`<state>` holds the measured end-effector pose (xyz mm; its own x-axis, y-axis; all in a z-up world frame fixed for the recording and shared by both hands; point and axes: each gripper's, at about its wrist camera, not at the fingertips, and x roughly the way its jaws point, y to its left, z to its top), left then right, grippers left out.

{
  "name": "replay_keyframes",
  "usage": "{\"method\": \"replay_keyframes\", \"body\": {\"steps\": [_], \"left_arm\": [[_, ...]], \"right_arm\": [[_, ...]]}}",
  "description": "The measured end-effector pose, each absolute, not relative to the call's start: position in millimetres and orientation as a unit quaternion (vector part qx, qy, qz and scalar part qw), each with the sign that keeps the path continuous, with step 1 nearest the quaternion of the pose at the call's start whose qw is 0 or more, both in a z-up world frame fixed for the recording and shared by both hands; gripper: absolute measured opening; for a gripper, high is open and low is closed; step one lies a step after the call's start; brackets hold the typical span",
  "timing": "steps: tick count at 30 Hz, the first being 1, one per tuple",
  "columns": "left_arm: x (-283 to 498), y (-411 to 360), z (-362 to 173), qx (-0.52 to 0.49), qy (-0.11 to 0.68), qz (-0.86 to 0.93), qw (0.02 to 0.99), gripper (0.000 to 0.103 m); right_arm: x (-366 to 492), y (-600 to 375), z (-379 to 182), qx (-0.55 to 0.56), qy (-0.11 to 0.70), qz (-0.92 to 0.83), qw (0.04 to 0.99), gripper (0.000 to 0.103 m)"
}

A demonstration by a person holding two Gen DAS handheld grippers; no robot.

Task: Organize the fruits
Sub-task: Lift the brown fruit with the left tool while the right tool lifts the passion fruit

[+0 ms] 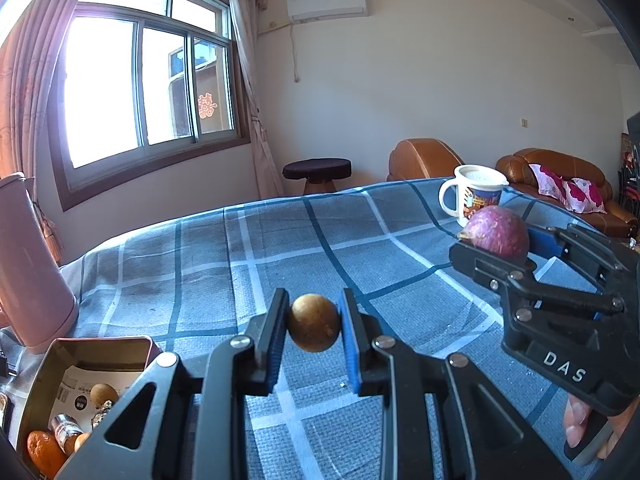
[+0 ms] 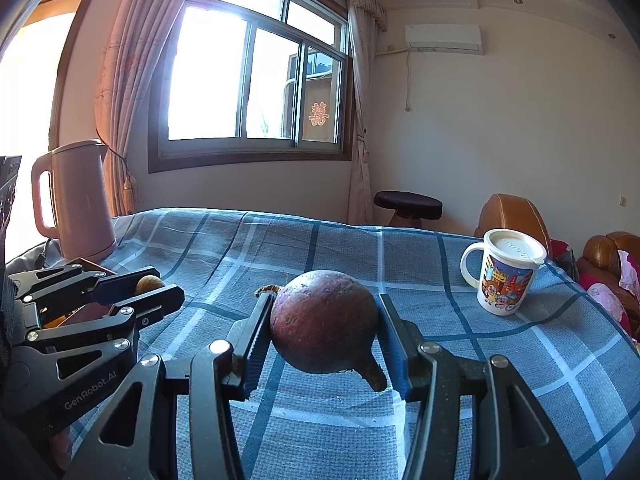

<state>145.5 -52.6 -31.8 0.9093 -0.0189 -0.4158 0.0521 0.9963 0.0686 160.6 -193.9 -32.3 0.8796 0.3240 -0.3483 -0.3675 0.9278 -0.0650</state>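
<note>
Both grippers pinch fruit above the table [image 1: 280, 240]: left gripper [image 1: 314, 326] a brown longan [image 1: 314, 323], right gripper [image 2: 325, 330] a purple fruit [image 2: 324, 322]. Tin [image 1: 52, 364] at the left edge holds fruit; mug [image 2: 502, 272] near the far right corner

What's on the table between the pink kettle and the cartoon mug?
Just bare checked tablecloth. The right wrist view shows the kettle at the left and the mug at the right, nothing standing between them.

Both wrist views look low across the checked tablecloth [image 1: 280, 248] toward the window [image 2: 256, 80]; each shows the other's gripper.
</note>
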Motion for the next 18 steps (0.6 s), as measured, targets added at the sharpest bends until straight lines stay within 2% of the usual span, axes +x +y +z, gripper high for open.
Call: {"method": "replay_keyframes", "body": {"steps": [9,18], "left_arm": [[121.1,-57.2,-26.4,0.049,0.175,-0.012,0.983,0.027],[114.3,-47.7,-24.8,0.027,0.169,-0.015,0.985,0.027]], "right_arm": [[150.9,-193.7,-30.8,-0.065,0.158,0.184,0.968,0.052],[138.4,-195.8,-29.2,-0.059,0.147,0.191,0.969,0.052]]}}
